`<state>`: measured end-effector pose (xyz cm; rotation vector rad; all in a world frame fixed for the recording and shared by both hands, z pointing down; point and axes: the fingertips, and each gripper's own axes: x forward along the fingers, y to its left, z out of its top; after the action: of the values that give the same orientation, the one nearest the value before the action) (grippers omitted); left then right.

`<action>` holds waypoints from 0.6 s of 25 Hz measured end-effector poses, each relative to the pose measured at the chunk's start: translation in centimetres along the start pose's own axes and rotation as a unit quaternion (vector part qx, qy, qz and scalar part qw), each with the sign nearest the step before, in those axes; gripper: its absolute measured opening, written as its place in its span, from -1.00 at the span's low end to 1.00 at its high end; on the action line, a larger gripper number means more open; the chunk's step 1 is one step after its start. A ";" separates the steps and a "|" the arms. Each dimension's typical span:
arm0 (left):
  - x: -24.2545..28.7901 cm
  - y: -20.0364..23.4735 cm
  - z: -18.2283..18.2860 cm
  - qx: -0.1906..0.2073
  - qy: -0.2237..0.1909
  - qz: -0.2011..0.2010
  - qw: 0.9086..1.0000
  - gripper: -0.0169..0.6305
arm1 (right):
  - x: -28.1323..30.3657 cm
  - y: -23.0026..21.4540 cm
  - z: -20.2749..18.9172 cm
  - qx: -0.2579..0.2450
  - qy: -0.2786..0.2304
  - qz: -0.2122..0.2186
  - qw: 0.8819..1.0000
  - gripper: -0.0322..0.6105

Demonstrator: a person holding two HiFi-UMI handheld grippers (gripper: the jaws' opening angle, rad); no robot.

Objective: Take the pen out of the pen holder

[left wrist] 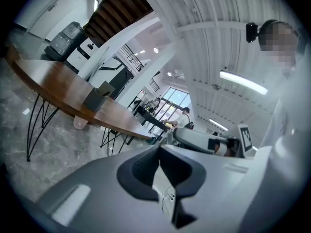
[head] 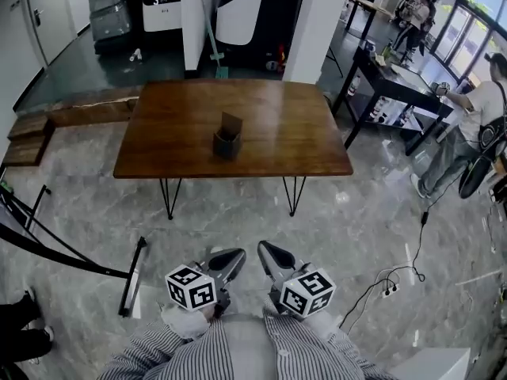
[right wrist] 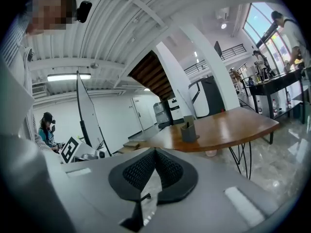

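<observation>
While the pen holder point(head: 227, 143) sits on the surface point(head: 293, 133), we hold the left tool point(head: 238, 254) and right tool point(head: 264, 248) closed. Both are empty.

— How's the light?
— Bright and even. Daylight comes in through the windows point(head: 474, 18) at the far right, and a ceiling strip light point(left wrist: 243, 82) glows white in each gripper view.
— Any glare or shadow?
— A soft sheen lies on the bench point(head: 277, 133) top and pale reflections on the polished floor point(head: 356, 212). The shadow under the bench is faint.
— And sharpness?
— The head view is fairly crisp. Both gripper views are fisheye: straight lines bow and the corners go black. The near bodies of the left hand-held gripper point(left wrist: 159, 150) and right hand-held gripper point(right wrist: 155, 151) look soft.
</observation>
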<state>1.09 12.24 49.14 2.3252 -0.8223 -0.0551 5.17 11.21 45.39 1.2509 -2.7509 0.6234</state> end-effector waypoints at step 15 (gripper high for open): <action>8.0 13.4 17.3 0.041 -0.021 -0.002 0.999 -0.92 | 17.4 -8.4 12.3 -0.033 -0.055 -0.015 0.998 -0.90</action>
<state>-4.08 -10.08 45.06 2.4107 -0.8548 -0.0737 1.07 -10.78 40.63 1.3464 -2.8089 0.4701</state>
